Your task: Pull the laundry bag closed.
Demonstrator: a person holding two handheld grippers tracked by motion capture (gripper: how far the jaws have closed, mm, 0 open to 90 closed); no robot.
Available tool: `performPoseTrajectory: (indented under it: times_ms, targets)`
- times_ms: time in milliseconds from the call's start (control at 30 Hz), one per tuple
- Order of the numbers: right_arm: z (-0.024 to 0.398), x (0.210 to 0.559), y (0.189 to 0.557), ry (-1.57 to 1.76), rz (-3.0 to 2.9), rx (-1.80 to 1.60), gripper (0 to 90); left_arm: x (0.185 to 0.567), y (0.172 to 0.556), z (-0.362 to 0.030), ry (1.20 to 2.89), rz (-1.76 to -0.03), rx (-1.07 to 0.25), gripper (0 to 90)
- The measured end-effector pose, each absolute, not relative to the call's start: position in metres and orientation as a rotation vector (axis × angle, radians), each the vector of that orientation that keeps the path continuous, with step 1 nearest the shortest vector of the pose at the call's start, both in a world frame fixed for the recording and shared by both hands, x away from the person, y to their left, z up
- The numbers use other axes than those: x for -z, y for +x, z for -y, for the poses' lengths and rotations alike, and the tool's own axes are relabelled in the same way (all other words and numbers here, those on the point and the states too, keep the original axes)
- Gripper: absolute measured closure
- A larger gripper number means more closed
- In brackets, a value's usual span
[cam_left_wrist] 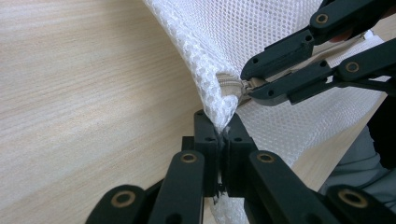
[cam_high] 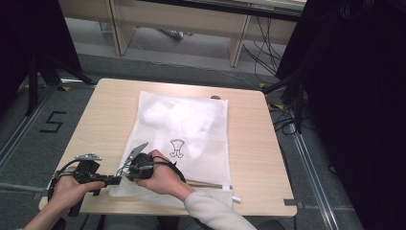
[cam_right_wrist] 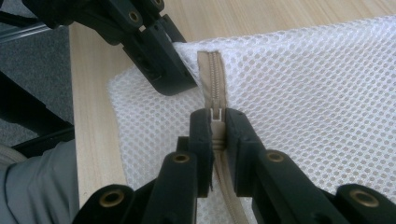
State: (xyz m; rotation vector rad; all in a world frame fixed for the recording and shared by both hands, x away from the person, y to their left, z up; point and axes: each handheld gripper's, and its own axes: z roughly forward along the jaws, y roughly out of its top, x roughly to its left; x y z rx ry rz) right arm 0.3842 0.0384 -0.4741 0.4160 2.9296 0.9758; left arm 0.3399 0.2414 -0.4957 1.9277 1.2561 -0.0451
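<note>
Right gripper view: right fingers pinch the zipper pull mid-frame; left fingers clamp the mesh laundry bag's corner at the worktop's lower left. Judgement: an oblique tug could slip the pull free

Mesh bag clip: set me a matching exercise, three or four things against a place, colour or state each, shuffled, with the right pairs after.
Things:
1. left gripper
2. right gripper
3. zipper
4. table

States:
A. beige, running along the near edge of the mesh bag
B. light wood, under the bag
C. shut on the zipper pull
D. shut on the bag's corner

Pairs: 1-D, 2-C, 3-A, 4-B
</note>
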Motion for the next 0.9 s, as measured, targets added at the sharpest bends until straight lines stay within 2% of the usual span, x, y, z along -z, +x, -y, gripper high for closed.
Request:
performPoseTrajectory:
  times_ms: [900]
  targets:
    - [-0.0287, 0.4787, 0.3826, 0.461, -2.967, -0.923, 82.6, 0.4954, 0.3398, -0.2407, 1.917, -1.263, 0.060, 86.5]
